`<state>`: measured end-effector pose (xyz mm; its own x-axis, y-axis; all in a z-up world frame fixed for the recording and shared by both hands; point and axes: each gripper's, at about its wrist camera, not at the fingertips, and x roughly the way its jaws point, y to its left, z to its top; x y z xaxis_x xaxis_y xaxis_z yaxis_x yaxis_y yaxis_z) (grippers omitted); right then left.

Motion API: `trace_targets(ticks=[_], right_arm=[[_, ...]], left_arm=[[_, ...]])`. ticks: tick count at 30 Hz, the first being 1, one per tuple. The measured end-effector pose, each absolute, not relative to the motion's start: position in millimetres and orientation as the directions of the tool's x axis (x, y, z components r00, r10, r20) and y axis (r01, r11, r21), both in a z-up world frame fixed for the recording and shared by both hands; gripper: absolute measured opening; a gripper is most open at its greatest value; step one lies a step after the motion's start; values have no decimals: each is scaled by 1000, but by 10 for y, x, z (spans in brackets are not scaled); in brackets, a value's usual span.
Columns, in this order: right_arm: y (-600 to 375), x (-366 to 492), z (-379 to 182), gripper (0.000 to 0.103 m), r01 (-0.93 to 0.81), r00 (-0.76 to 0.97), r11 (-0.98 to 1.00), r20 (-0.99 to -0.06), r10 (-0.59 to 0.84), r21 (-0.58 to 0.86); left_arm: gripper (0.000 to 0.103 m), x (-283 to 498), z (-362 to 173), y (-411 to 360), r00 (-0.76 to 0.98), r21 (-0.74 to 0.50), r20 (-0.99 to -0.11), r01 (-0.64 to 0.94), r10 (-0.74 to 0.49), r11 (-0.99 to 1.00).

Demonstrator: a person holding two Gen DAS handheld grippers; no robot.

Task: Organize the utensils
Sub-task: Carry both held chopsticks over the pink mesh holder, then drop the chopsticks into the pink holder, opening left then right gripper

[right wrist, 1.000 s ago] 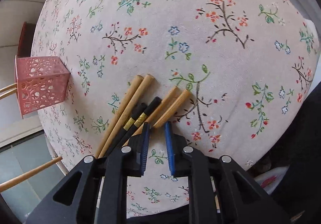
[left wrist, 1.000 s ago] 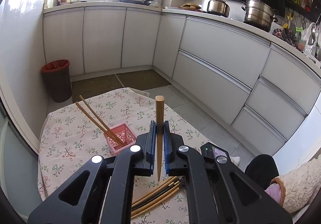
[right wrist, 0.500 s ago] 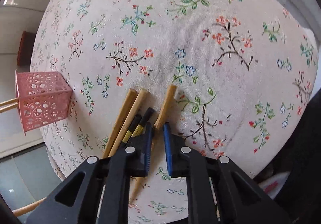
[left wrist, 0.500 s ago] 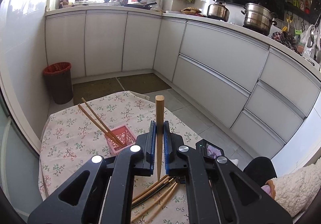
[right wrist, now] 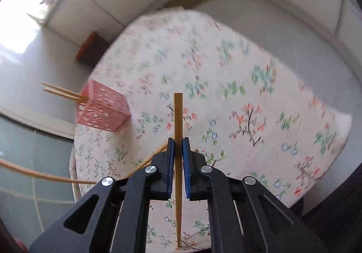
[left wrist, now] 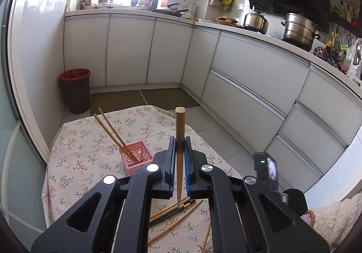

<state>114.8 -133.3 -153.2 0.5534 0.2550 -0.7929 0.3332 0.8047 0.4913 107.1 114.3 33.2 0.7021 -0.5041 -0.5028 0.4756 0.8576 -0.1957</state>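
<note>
Holding one wooden chopstick in each gripper above the flowered tablecloth (right wrist: 248,85), with the pink basket (left wrist: 135,159) waiting nearby.

The left gripper (left wrist: 179,160) is clamped on a round chopstick (left wrist: 180,130) near its middle, thick end up; the right gripper (right wrist: 178,160) is likewise closed on a square-ended chopstick (right wrist: 178,117). Two chopsticks (left wrist: 110,130) already lean in the basket, and loose ones (left wrist: 174,210) lie on the cloth below. These sticks look light, stiff and smooth, so they may pivot or slip; a hold near the middle or thicker half seems safest.
</note>
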Motion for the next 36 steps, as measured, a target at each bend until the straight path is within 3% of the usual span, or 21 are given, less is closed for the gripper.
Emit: trace_targets(ticks=[12,23,29,36], right_arm=[[-1120,832,-277,8,38,780,908,-581,234,417],[-1079,1428,682,8,-46,899,900,-375,227,434],[-810,1868,868,8,-104,931,912,-284,230,397],[-455,2307,539,8,-133,936,937,-270,226,323]], left_arm=[[6,1057,486,1055,724,-201,-531,397,-440,896],[6,1444,897,1207,822,-184,-455,289,-342,940],[6,1859,846,1312,853,-203,-435,218,-287,955],[7,2322,428,1340,829,-225,-489,182,-273,957]])
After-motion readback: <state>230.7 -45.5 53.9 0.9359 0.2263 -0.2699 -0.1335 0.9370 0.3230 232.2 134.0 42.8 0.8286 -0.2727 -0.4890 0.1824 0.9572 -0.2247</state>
